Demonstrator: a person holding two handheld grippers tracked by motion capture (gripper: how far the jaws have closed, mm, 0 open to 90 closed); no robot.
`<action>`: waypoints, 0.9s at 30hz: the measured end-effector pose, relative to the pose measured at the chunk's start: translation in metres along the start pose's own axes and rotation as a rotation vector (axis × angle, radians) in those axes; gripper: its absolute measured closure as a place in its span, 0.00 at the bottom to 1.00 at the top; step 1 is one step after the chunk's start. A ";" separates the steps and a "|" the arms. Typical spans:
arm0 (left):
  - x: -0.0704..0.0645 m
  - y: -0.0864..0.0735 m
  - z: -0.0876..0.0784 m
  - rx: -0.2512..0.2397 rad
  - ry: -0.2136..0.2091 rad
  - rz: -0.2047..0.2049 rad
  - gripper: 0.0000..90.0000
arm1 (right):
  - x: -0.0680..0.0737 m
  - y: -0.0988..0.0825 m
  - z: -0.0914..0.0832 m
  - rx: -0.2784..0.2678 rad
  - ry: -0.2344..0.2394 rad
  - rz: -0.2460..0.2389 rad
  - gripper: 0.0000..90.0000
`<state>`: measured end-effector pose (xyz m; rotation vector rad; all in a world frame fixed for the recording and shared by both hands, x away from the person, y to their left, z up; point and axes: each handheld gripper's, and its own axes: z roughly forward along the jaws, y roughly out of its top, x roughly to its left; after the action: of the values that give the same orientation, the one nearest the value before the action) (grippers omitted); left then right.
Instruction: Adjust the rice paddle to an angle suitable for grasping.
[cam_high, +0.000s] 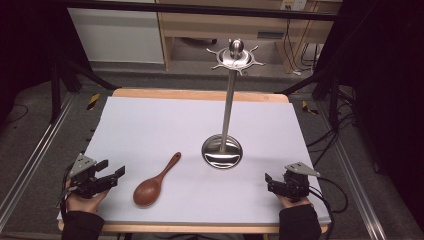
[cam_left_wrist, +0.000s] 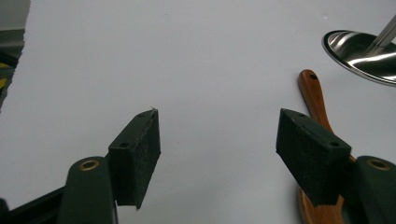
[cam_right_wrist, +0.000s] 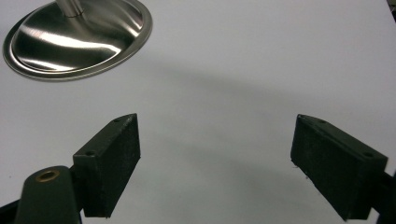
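No lettering, brand mark, number or sign can be read anywhere in these views. The pale rectangular label (cam_high: 270, 35) on the light wooden cabinet (cam_high: 250, 25), behind the top of the tall polished steel utensil stand (cam_high: 229, 100), may carry print, but it is too small and blurred to make out.

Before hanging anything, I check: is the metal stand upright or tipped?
Upright: the metal stand has its round base flat on the white table, pole vertical.
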<state>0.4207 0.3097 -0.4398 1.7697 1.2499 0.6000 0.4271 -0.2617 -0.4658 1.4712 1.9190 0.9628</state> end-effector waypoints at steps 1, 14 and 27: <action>0.000 0.000 0.000 0.000 0.000 0.000 0.32 | 0.000 0.000 0.000 0.000 -0.002 -0.003 0.18; -0.008 0.001 0.005 0.038 -0.027 0.026 0.33 | 0.000 0.001 0.000 0.008 -0.005 -0.002 0.18; -0.014 0.009 0.011 0.056 -0.049 0.053 0.33 | 0.001 0.001 -0.001 0.015 -0.037 -0.008 0.18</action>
<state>0.4281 0.2916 -0.4364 1.8582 1.2002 0.5525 0.4267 -0.2607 -0.4639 1.4783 1.9085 0.9135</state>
